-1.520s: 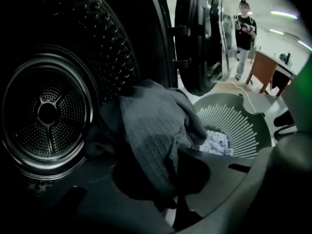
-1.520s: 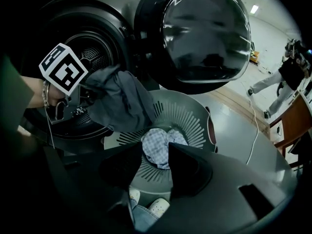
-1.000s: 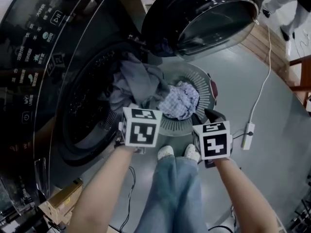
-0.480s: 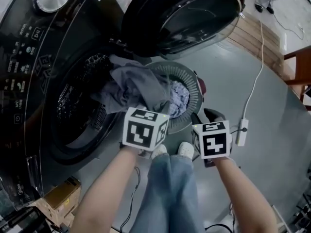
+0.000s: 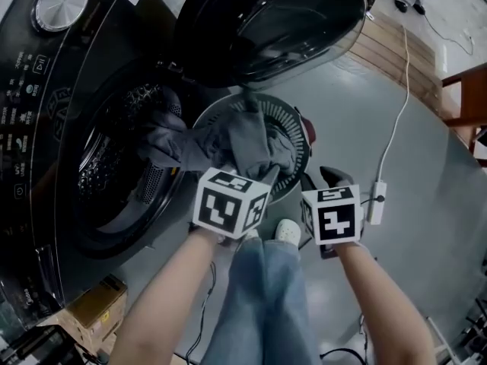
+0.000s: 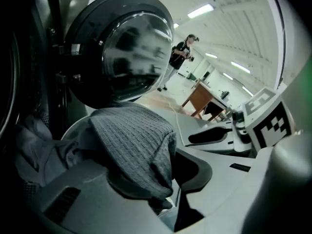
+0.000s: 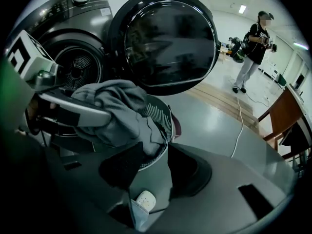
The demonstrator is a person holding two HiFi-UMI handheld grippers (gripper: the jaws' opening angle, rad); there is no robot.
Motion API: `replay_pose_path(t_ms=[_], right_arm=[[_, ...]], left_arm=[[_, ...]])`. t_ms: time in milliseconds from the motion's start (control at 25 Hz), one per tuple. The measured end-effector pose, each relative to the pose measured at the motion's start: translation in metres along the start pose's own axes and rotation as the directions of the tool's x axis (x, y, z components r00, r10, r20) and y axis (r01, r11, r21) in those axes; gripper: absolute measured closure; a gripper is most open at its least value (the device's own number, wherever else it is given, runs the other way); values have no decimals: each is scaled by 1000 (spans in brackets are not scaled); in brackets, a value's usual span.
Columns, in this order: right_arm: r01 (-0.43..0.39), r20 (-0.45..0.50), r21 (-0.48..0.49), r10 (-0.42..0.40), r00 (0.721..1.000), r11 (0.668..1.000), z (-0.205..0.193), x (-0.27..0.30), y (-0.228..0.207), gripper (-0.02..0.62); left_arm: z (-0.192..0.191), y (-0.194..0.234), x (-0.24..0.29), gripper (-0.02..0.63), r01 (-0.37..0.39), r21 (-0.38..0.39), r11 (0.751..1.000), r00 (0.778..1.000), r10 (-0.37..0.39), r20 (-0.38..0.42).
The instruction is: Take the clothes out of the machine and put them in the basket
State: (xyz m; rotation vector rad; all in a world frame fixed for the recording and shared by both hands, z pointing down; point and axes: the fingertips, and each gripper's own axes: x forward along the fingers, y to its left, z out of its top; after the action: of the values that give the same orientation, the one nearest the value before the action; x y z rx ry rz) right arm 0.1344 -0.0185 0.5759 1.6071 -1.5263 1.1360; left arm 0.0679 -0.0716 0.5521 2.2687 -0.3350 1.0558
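Observation:
A grey knit garment point(image 5: 228, 139) stretches from the washing machine's drum mouth point(image 5: 114, 166) over the round slatted basket point(image 5: 295, 131). My left gripper point(image 5: 265, 177) is shut on its near end, above the basket's front rim. The cloth point(image 6: 136, 145) is pinched between the jaws, which have just eased open a little. My right gripper point(image 5: 319, 182) hangs to the right of the basket, open and holding nothing. In the right gripper view the basket point(image 7: 163, 118) and garment point(image 7: 117, 116) lie just beyond my right gripper point(image 7: 156, 174). More cloth point(image 6: 34, 145) trails toward the drum.
The machine's round door point(image 5: 281, 21) stands open above the basket. A power strip with its white cable point(image 5: 377, 200) lies on the floor at right, with wooden furniture point(image 5: 468, 105) beyond. A cardboard box point(image 5: 95, 310) sits lower left. A person point(image 7: 253, 48) stands far back.
My left gripper has carried the grey garment rightward from the drum mouth over the basket, and it now covers the checked cloth there. The right gripper has barely shifted.

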Motion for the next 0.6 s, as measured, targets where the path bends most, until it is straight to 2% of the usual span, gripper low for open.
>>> replay_pose_path(t_ms=[40, 120, 160, 240, 360, 480, 600], right_arm=[[-1, 1, 2, 1, 1000, 1000, 1, 0, 0, 434], [-3, 2, 9, 3, 1000, 1000, 2, 1, 0, 434], [-3, 1, 11, 3, 1000, 1000, 3, 2, 0, 434], [-5, -1, 11, 5, 1000, 1000, 3, 3, 0, 434], [-6, -4, 6, 6, 1000, 1000, 3, 6, 1, 434], [-1, -12, 4, 1, 1000, 1000, 1, 9, 2, 434], [-8, -16, 2, 8, 1000, 1000, 2, 13, 11, 434]], left_arm=[[-3, 3, 3, 478, -10, -10, 1000, 1000, 10, -16], [-7, 12, 8, 236, -37, -59, 998, 999, 36, -27], [-7, 19, 8, 182, -67, -79, 995, 998, 66, -22], [-7, 35, 4, 176, -132, -93, 987, 991, 132, 1], [-6, 48, -1, 172, -177, -80, 981, 984, 178, 12], [-10, 61, -5, 167, -220, -43, 975, 975, 220, 6], [-14, 82, -16, 157, -295, 7, 955, 955, 295, 12]])
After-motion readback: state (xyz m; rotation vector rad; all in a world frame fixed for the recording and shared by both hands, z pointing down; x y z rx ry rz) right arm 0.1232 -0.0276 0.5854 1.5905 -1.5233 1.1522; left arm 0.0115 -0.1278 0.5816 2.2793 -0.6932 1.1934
